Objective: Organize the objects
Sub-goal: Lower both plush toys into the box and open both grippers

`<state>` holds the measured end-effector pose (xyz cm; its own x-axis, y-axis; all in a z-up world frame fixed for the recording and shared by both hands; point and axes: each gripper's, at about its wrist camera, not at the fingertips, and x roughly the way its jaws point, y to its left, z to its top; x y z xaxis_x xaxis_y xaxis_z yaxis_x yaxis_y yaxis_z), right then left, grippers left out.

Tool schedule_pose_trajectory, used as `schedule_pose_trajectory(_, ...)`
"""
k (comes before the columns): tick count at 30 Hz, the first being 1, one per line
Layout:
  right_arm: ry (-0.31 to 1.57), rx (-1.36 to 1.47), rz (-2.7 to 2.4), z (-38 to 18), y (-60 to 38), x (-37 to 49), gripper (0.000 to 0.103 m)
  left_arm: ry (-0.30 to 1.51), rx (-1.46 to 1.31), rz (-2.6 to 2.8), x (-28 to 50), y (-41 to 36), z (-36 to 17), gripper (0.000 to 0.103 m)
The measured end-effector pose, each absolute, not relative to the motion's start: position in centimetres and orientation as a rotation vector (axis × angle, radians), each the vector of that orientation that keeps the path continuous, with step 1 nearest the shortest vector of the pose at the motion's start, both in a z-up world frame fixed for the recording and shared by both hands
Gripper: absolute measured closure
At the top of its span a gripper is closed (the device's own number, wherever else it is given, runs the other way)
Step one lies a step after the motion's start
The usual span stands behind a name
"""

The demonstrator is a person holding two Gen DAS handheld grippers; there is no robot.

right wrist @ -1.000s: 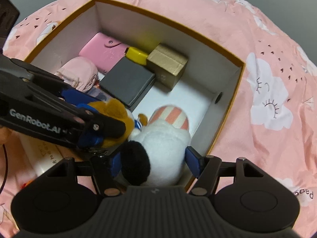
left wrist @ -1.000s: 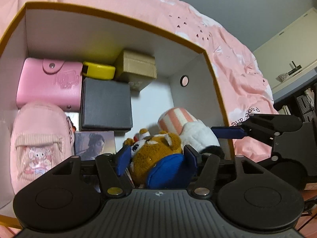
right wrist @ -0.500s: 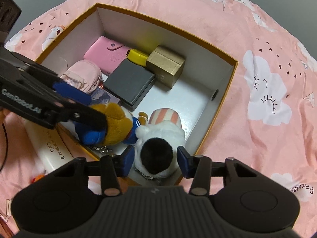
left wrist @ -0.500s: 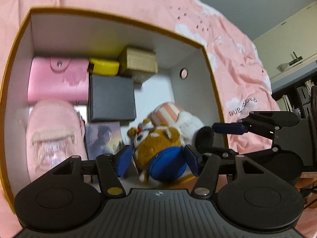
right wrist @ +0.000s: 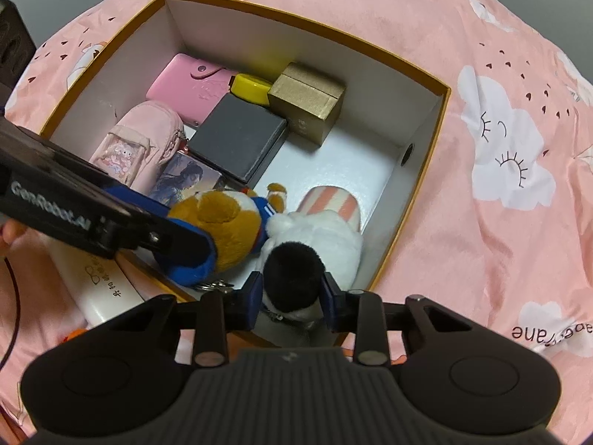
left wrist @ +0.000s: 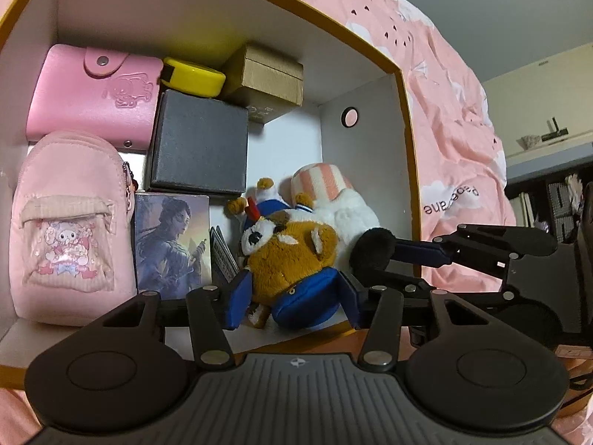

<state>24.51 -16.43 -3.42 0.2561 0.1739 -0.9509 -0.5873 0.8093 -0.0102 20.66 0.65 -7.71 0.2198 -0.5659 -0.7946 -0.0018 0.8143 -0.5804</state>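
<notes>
Both plushies sit right between their tools: left tool (left wrist: 292,298) has just been closing onto the brown plush (left wrist: 292,259), right tool (right wrist: 291,302) has just been closing onto the white plush (right wrist: 315,244), side by side in the box (right wrist: 441,111)

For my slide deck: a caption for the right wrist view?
Right hand-held gripper closing on white plush inside orange-rimmed box.

A pink bedspread (right wrist: 500,193) with white clouds lies under everything. Far to the right of the left gripper stand a pale cabinet (left wrist: 548,118) and dark shelves (left wrist: 552,200).
</notes>
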Motion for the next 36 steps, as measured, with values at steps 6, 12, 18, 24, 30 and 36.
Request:
schedule_pose_trajectory(6, 1.237, -0.393, 0.540, -3.9, -16.1, 24.5, 0.068, 1.320, -0.452, -0.432, 21.0, 0.1, -8.0, 0.043)
schedule_pose_trajectory(12, 1.271, -0.357, 0.540, -4.1, -16.2, 24.6, 0.069, 1.340, -0.383, -0.438, 21.4, -0.9, -8.3, 0.039)
schedule_pose_trajectory(18, 1.286, -0.341, 0.535, -4.4, -16.1, 24.6, 0.069, 1.380, -0.346, -0.413, 21.6, -1.8, -8.7, 0.038)
schedule_pose_trajectory(24, 1.279, -0.328, 0.535, -4.2, -16.1, 24.4, 0.068, 1.378, -0.404, -0.389, 21.3, -1.6, -9.5, 0.036)
schedule_pose_trajectory(30, 1.211, -0.316, 0.527, -3.1, -16.5, 23.0, 0.067, 1.258, -0.369, -0.377, 19.4, -0.7, -7.5, 0.031)
schedule_pose_trajectory(36, 1.084, -0.277, 0.489, -1.3, -17.2, 20.7, 0.062, 1.099, -0.322, -0.388, 16.4, 0.2, -3.8, 0.031)
